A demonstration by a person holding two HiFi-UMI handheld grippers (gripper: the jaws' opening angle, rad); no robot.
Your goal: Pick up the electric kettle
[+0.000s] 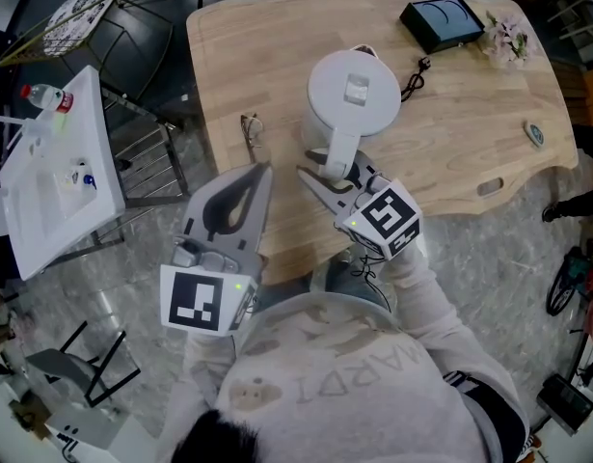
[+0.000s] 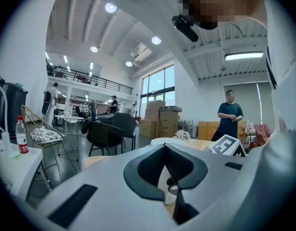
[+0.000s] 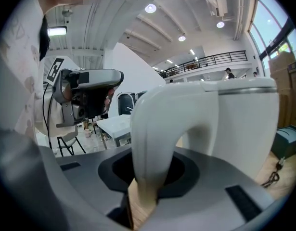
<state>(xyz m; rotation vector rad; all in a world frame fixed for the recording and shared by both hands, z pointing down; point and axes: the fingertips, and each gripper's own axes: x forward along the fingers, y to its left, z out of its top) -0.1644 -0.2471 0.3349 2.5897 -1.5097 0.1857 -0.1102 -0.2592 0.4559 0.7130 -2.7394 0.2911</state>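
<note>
A white electric kettle [image 1: 354, 95] stands on the pale wooden table [image 1: 450, 133], with its handle [image 1: 340, 152] pointing toward me. My right gripper [image 1: 336, 174] is at the handle with a jaw on each side of it. In the right gripper view the handle [image 3: 157, 129] arches down between the jaws of the right gripper [image 3: 148, 186], which are shut on it, and the kettle body [image 3: 239, 124] fills the right side. My left gripper [image 1: 262, 172] hovers over the table's near edge, left of the kettle. The left gripper [image 2: 165, 146] is shut and holds nothing.
A black box [image 1: 441, 22], a small bunch of flowers [image 1: 508, 39] and a black cord [image 1: 414, 77] lie at the table's far side. A small metal item [image 1: 250, 128] lies left of the kettle. A white side table [image 1: 55, 172] with a bottle [image 1: 43, 95] stands to the left. A person [image 2: 229, 117] stands beyond the table.
</note>
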